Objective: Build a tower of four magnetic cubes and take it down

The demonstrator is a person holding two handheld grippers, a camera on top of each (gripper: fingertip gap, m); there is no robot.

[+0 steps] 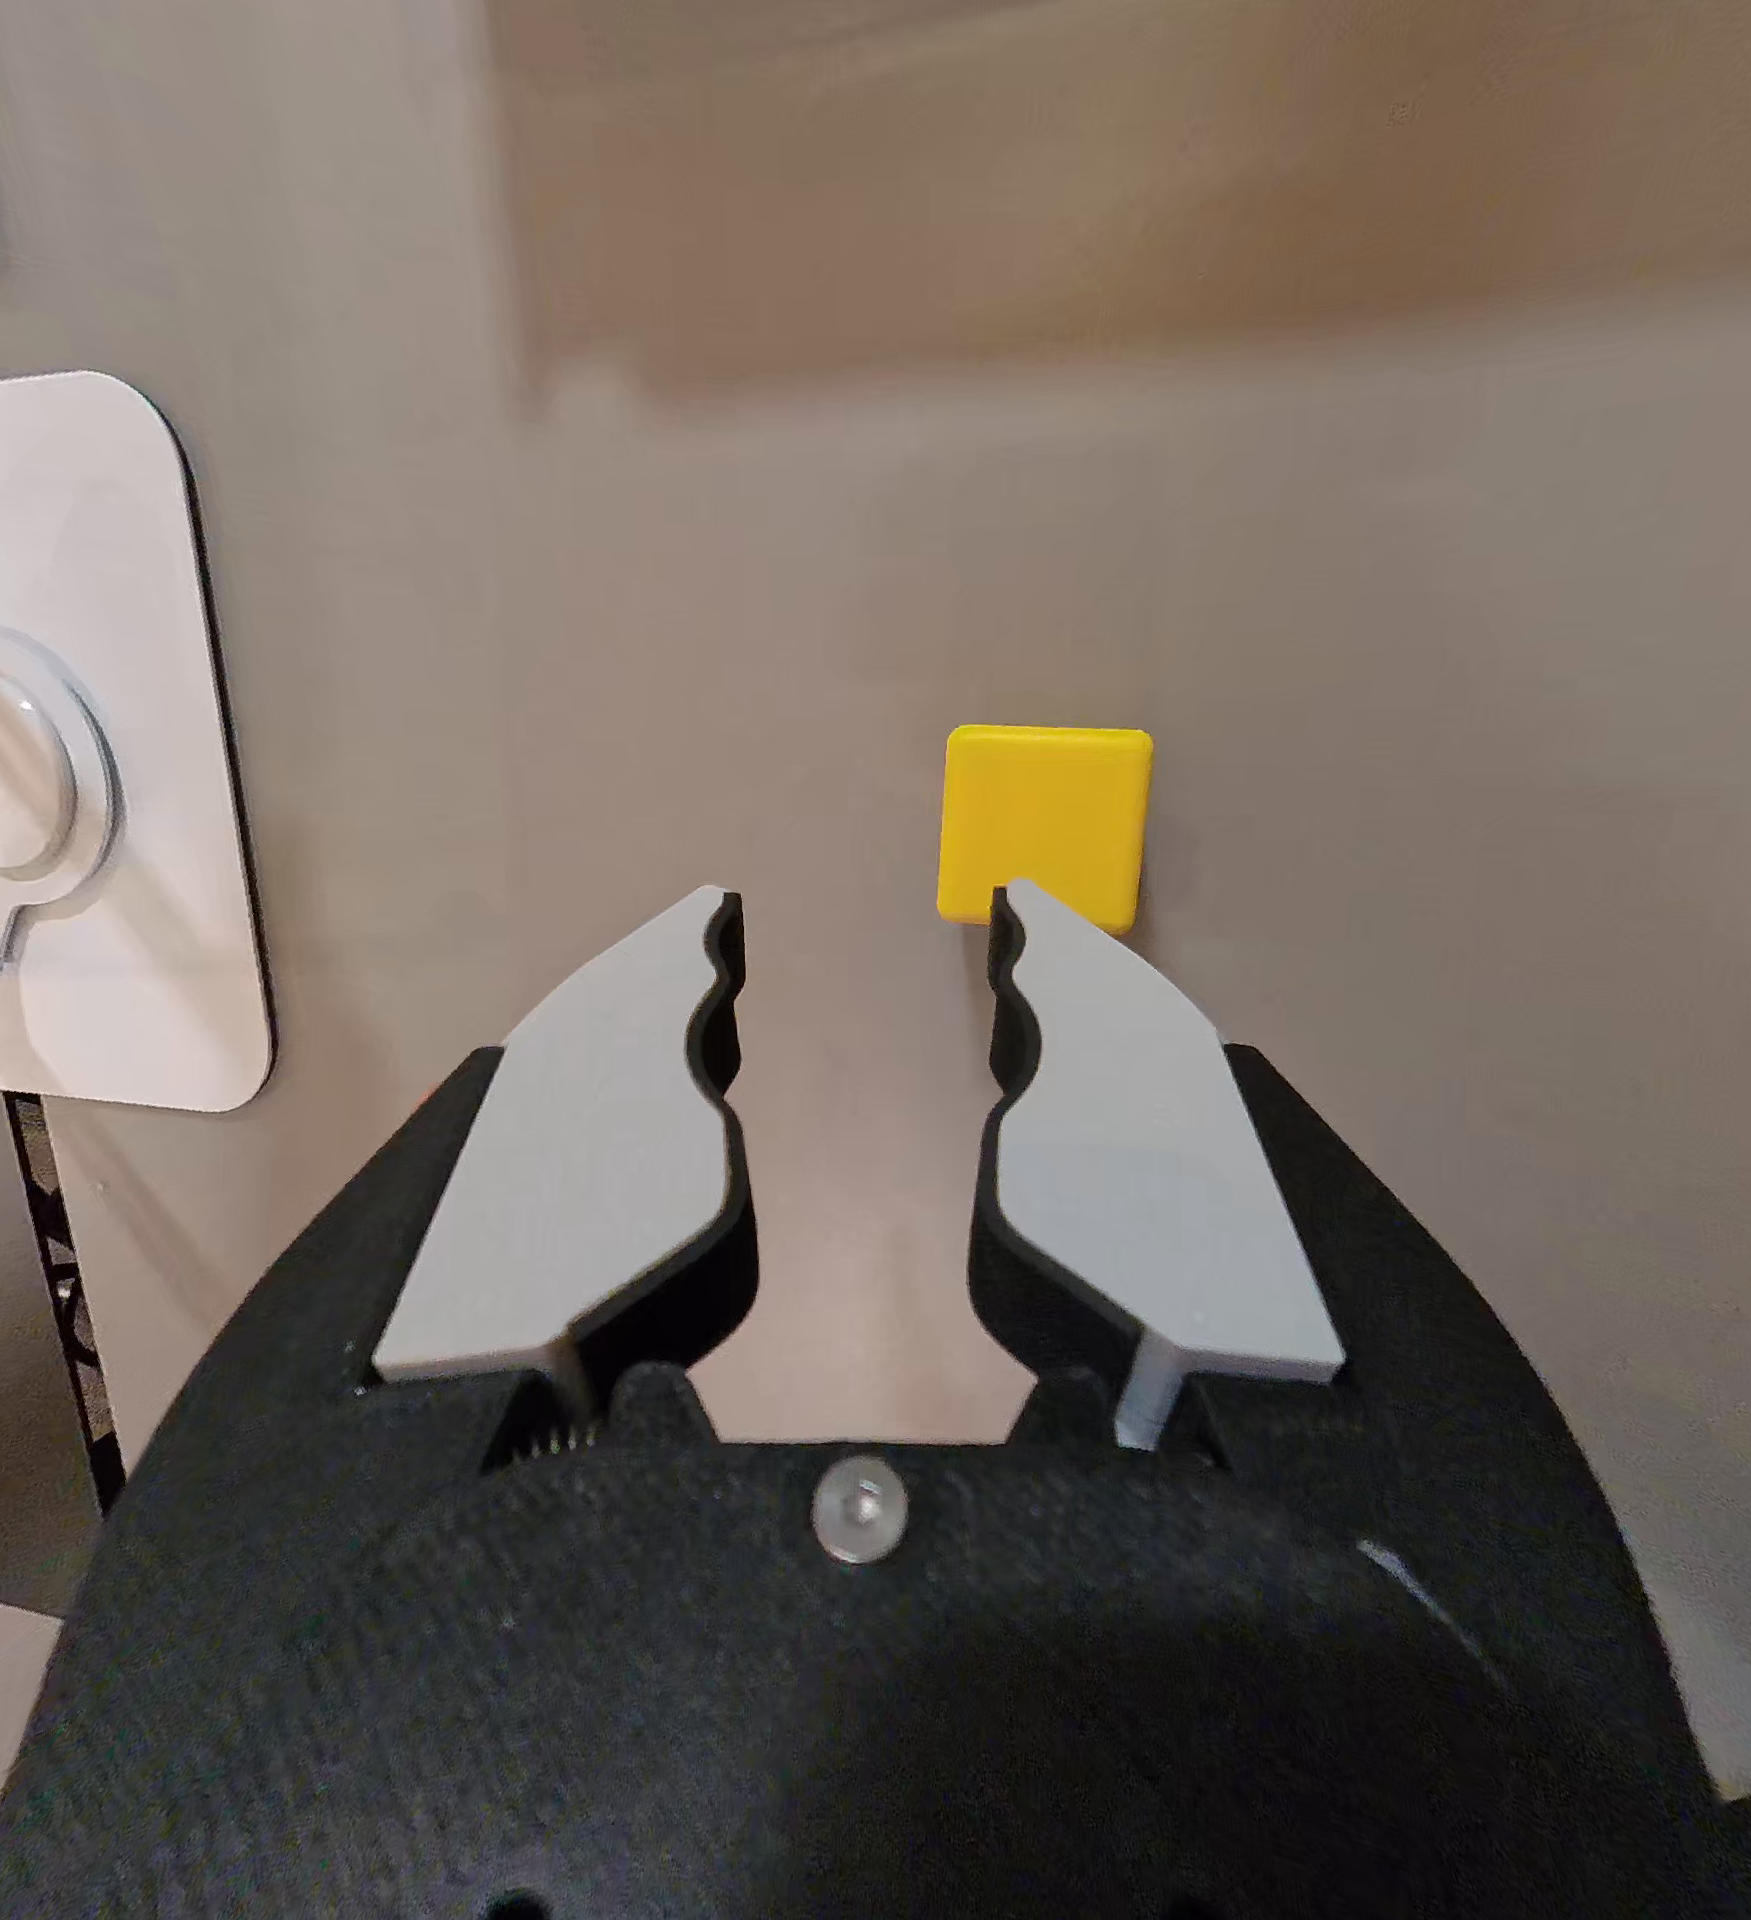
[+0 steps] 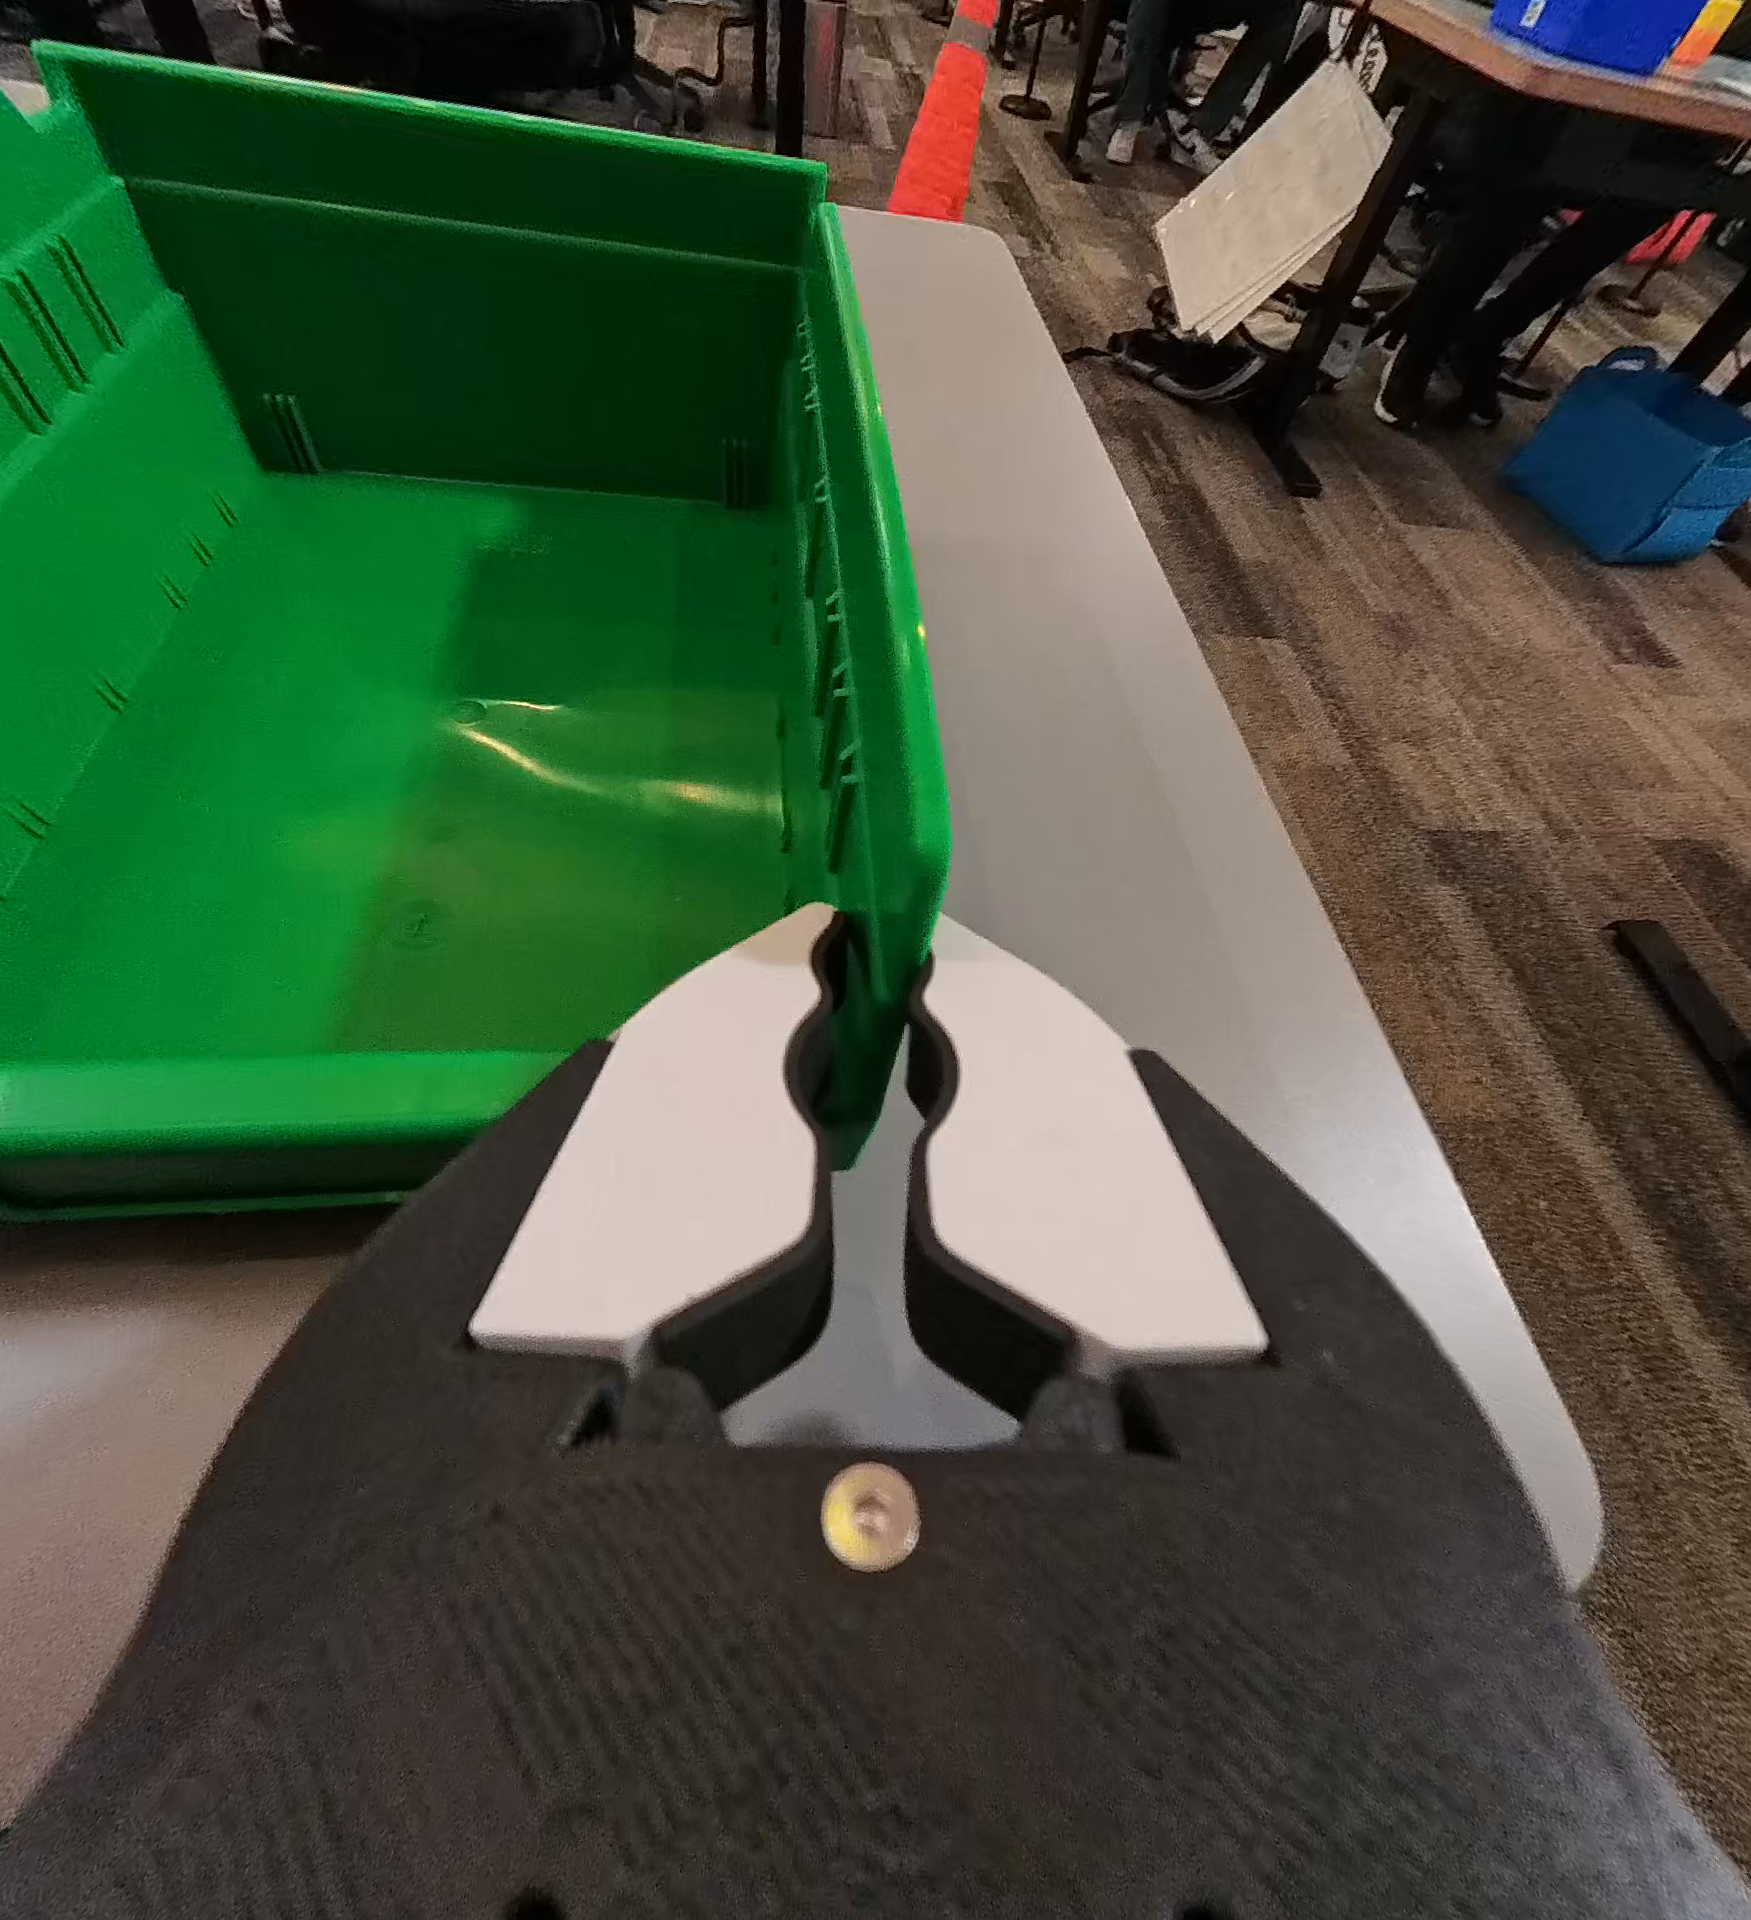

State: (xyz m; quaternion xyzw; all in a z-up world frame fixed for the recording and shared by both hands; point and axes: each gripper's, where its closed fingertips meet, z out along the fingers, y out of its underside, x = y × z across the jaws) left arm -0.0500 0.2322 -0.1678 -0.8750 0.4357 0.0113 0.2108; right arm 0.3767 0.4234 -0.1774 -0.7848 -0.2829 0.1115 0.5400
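In the left wrist view, a small yellow square block (image 1: pixel 1045 821) lies on the grey tabletop (image 1: pixel 850 582). My left gripper (image 1: pixel 869 914) is open and empty, pointing down at the table; its right fingertip (image 1: pixel 1016 914) overlaps the block's near left corner. In the right wrist view, my right gripper (image 2: pixel 879 956) is shut on the right side wall of an empty green plastic bin (image 2: pixel 497 748), near its front right corner. The bin sits on a grey table (image 2: pixel 1110 831).
A white plate with a clear plastic fitting (image 1: pixel 81 748) lies at the left of the left wrist view. The table's right edge (image 2: pixel 1370 1039) runs close to the bin. Beyond it is carpet, an orange cone (image 2: pixel 944 114), a blue bin (image 2: pixel 1640 468) and other tables. There is about 45 cm between the tips of the two grippers.
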